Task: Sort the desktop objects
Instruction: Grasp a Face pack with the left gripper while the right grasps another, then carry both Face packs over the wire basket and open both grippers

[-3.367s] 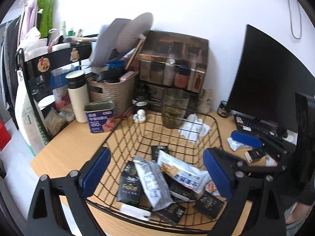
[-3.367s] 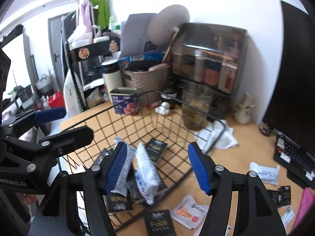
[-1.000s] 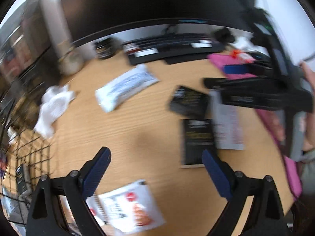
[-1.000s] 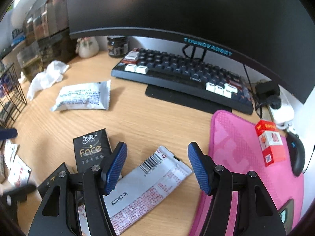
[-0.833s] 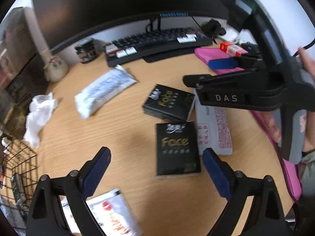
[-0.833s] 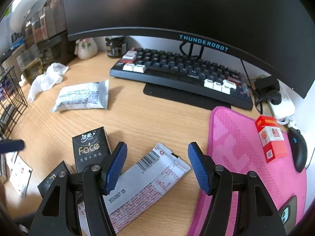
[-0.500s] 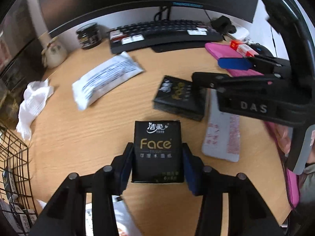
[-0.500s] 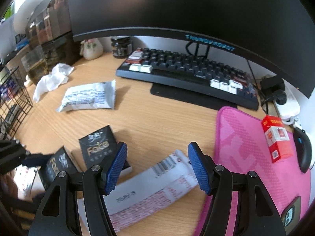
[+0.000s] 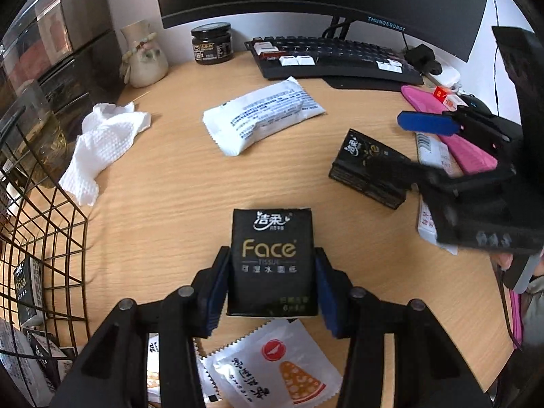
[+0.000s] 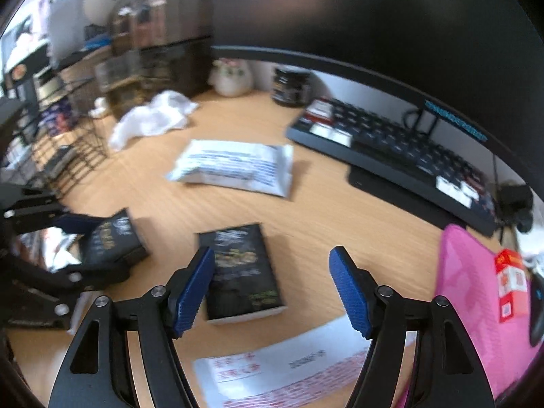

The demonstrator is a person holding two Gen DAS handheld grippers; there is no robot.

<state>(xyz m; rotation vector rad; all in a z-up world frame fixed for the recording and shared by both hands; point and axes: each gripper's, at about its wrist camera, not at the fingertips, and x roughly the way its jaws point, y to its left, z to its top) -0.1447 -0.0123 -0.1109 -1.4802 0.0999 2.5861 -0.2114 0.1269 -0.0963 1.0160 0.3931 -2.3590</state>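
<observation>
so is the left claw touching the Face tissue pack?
Touching. The left wrist view shows the left claw with both blue pads pressed against the sides of the Face tissue pack.

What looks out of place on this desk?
A crumpled white paper towel lies loose on the wooden desk beside the wire basket. Snack packets are scattered flat around it, such as the white packet near the keyboard. Nothing looks spilled or broken.

Black tissue pack [image 9: 272, 265] with gold lettering; pink mat [image 10: 476, 309].
</observation>
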